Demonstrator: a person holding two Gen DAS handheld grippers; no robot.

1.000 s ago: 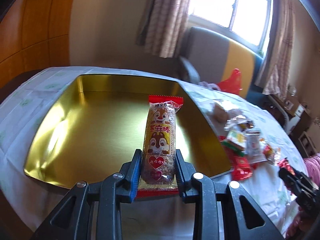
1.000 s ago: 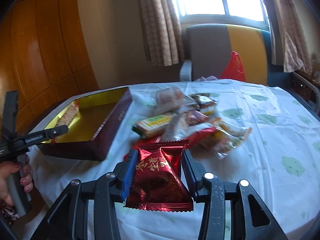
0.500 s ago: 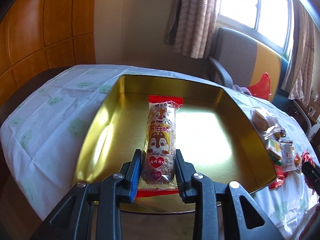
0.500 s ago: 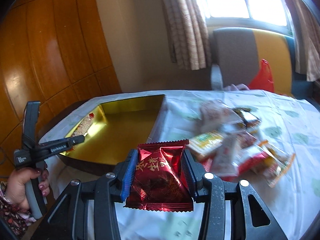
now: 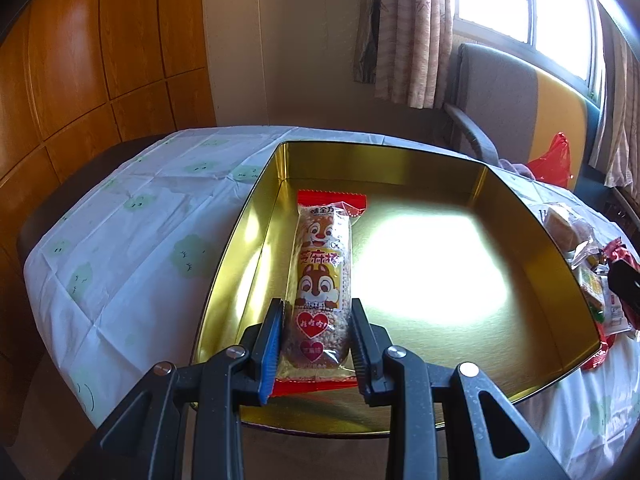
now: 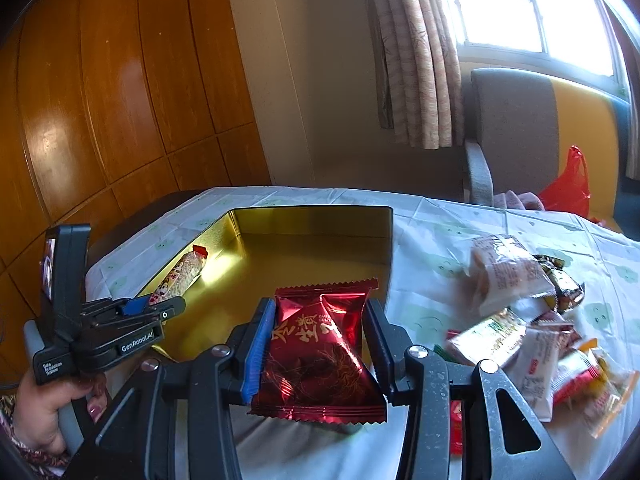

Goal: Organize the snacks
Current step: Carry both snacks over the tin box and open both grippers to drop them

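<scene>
Wood-panelled walls, a curtained window (image 6: 520, 4) and a grey-and-yellow armchair (image 6: 520, 128) stand behind a table under a white cloth (image 5: 132, 240) printed with pale green clouds. On it sits an open gold tin (image 5: 532, 240).

The left gripper (image 5: 316, 344) is clamped on a sesame stick (image 5: 322, 280), a long clear wrapper with red ends, cartoon chipmunks, red hearts and Chinese characters; the top line reads roughly "味全方", the rest is too small to make out. It hangs over the tin's left side, close to the wall. In the right wrist view that tool's side reads "GenRobot.AI", with a hand (image 6: 44, 404) on its handle.

The right gripper (image 6: 320, 344) pinches a dark red foil packet (image 6: 316, 360) with gold Chinese lettering, held above the tin's near right corner.

Since a second ago both views have swung left: the tin now fills the left view, and the snack pile (image 6: 532, 320) has slid to the right edge, blurred and partly cut off.
</scene>
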